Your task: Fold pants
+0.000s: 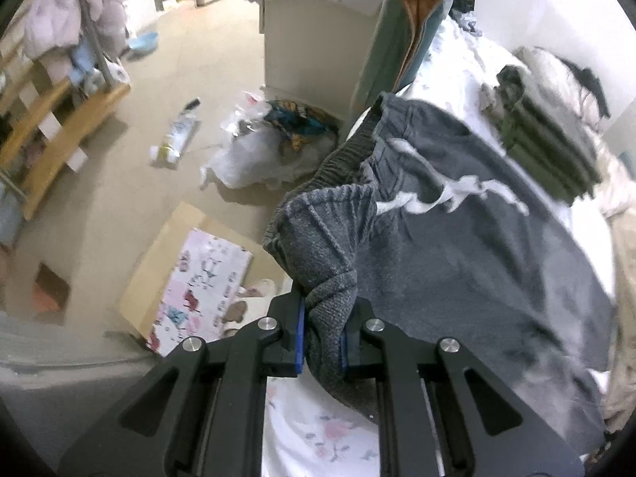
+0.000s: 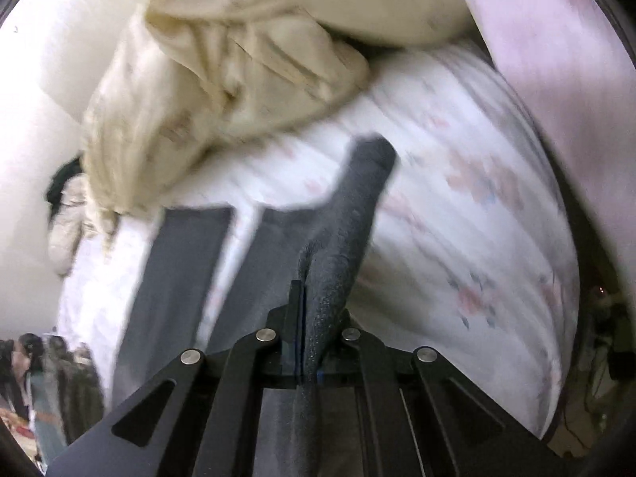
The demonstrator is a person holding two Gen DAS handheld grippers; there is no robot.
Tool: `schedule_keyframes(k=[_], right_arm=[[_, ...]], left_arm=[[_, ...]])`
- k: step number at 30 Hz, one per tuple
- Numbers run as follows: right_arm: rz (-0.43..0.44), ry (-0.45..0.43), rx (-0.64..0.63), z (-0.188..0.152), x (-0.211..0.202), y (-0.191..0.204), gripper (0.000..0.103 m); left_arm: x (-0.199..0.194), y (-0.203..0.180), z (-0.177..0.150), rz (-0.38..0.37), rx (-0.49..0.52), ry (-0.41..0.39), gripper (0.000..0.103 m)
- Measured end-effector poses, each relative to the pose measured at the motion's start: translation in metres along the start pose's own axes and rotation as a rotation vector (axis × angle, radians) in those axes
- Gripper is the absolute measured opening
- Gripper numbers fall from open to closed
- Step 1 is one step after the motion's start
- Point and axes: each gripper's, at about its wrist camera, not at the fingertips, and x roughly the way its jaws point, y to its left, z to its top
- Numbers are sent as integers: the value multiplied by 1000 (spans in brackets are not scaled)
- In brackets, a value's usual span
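Observation:
Grey knit pants (image 1: pixel 469 246) with an elastic waistband and a white drawstring (image 1: pixel 449 194) lie spread on a floral bedsheet (image 1: pixel 322 433). My left gripper (image 1: pixel 324 330) is shut on a bunched fold of the waistband and holds it a little off the bed. In the right wrist view the pants' two legs (image 2: pixel 179 274) run away over the sheet (image 2: pixel 469 206). My right gripper (image 2: pixel 314 318) is shut on a raised fold of the right leg's hem end (image 2: pixel 353 206), which stands up in a ridge past the fingers. This view is motion-blurred.
A cream quilt (image 2: pixel 222 87) is heaped beyond the legs. Folded dark green clothes (image 1: pixel 544 147) lie on the bed past the pants. A teal cushion (image 1: pixel 401 35) leans at the bed edge. On the floor sit a cardboard box (image 1: pixel 187 274), plastic bags (image 1: pixel 262 147) and a wooden rack (image 1: pixel 59 135).

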Motion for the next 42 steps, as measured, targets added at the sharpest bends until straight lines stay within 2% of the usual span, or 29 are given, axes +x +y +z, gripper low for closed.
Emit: schedule_keyframes(k=[3,6,12,14,19,22,27,32,35,38,42], right_arm=[[39,-40,-31,28,-24,21,1],[50,-55,-119,43,-36,50,1],[49,9,-148,56,-30,69,1],[78,32,-142,57,-29,69,1],[126,37,-179,66,-32,85,1],[124,39,-210,73,-26,102,1],[103,85,-275,81,11,151,1],[63,118,-378,86,65,223,1],[2,148,-479,82,119,274,1],[-50,187,-563,69,180,313,1],[-140,249,-662,39,264,337,1]], left_arm=[[-18,11,16,-64,-41,-4,9],[-23,19,28,-96,-63,34,9],[-17,7,35,-67,-23,70,9],[-17,0,38,-71,-9,72,9],[-24,-7,56,-91,-14,73,9],[-21,-16,72,-103,4,83,9],[-4,-40,106,-108,29,107,9],[29,-78,143,-57,93,107,9],[59,-104,167,-8,145,108,9],[106,-136,187,65,239,120,9],[164,-168,195,137,372,125,10]])
